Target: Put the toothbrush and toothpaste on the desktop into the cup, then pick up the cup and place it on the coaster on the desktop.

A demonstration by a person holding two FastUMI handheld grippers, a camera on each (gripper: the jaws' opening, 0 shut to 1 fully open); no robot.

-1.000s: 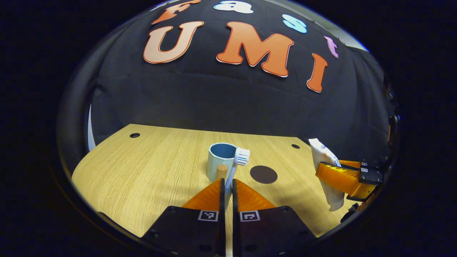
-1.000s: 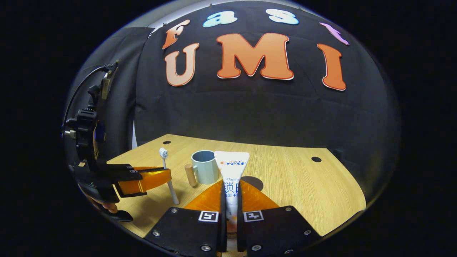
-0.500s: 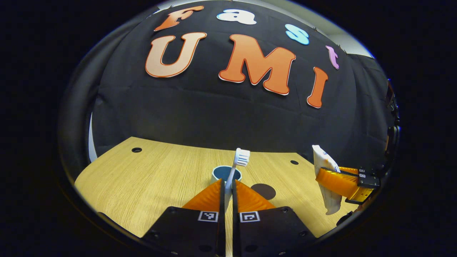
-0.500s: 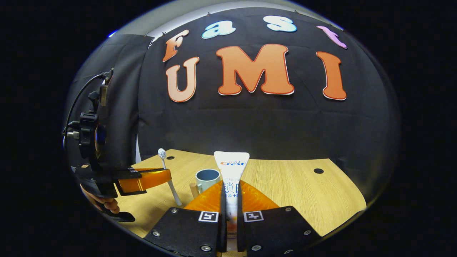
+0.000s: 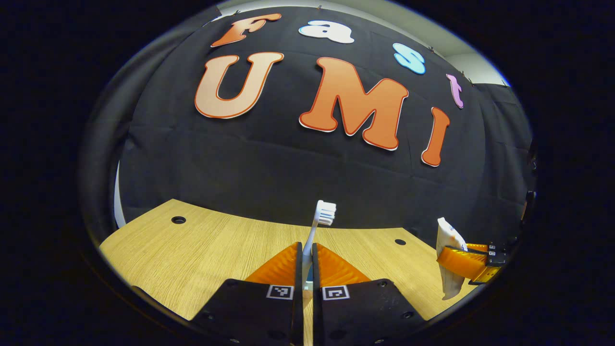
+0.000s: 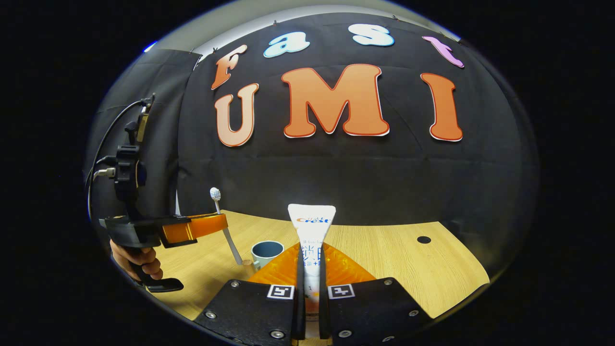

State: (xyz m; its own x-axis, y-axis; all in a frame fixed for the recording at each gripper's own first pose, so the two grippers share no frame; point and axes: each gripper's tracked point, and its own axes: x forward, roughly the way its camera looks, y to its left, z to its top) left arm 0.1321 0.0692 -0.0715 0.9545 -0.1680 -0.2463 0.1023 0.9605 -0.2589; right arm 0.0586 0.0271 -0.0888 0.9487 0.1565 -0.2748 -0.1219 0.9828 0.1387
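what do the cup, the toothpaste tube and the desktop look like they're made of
Cup: looks like matte glazed ceramic or plastic, pale outside and blue-grey inside, with no glare; which one is unclear.
Toothpaste tube: soft white plastic, judging by its flat crimped top end.
Desktop: light wood or wood-look laminate, with fine straight grain lines and a dull sheen; the pictures can't settle which.

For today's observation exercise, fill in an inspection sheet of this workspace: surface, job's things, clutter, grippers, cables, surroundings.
Surface: wooden desktop with round holes.
Job's things: toothbrush upright, bristles up; toothpaste upright; cup standing on the desktop, nothing seen inside.
Clutter: nothing seen.
Grippers: left gripper shut on the toothbrush; right gripper shut on the toothpaste.
Cables: black cable on the left gripper.
Surroundings: black cloth wall.
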